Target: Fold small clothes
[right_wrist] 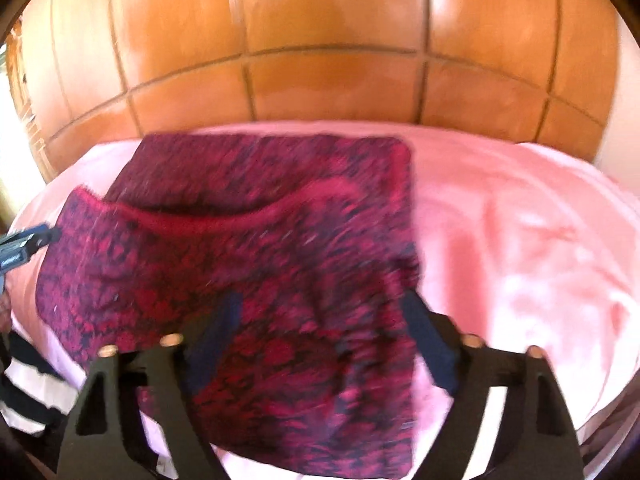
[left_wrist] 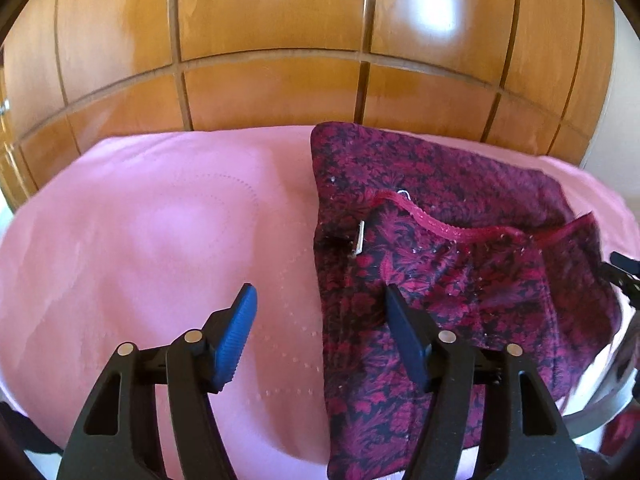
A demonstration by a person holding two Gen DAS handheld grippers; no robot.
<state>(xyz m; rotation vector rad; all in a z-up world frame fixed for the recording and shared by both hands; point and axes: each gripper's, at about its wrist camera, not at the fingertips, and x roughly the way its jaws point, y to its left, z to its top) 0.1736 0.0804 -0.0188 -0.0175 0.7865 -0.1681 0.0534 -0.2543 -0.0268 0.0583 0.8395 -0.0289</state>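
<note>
A small dark red and black floral garment (left_wrist: 460, 280) lies on a pink cloth (left_wrist: 160, 240), partly folded over itself. It has a red trim band (left_wrist: 440, 228) and a small metal clasp (left_wrist: 360, 236). My left gripper (left_wrist: 320, 304) is open over the garment's left edge: its left finger hangs above the pink cloth and its right finger above the fabric. In the blurred right wrist view, the garment (right_wrist: 260, 260) spreads under my right gripper (right_wrist: 320, 312). That gripper is open, with its fingers wide apart above the fabric and not pinching it.
A wooden panelled wall (left_wrist: 280, 92) rises just behind the pink-covered surface. My right gripper's tip (left_wrist: 624, 268) shows at the garment's right edge, and my left gripper's tip (right_wrist: 28, 240) shows at its left edge. A metal rim (left_wrist: 600, 412) curves at lower right.
</note>
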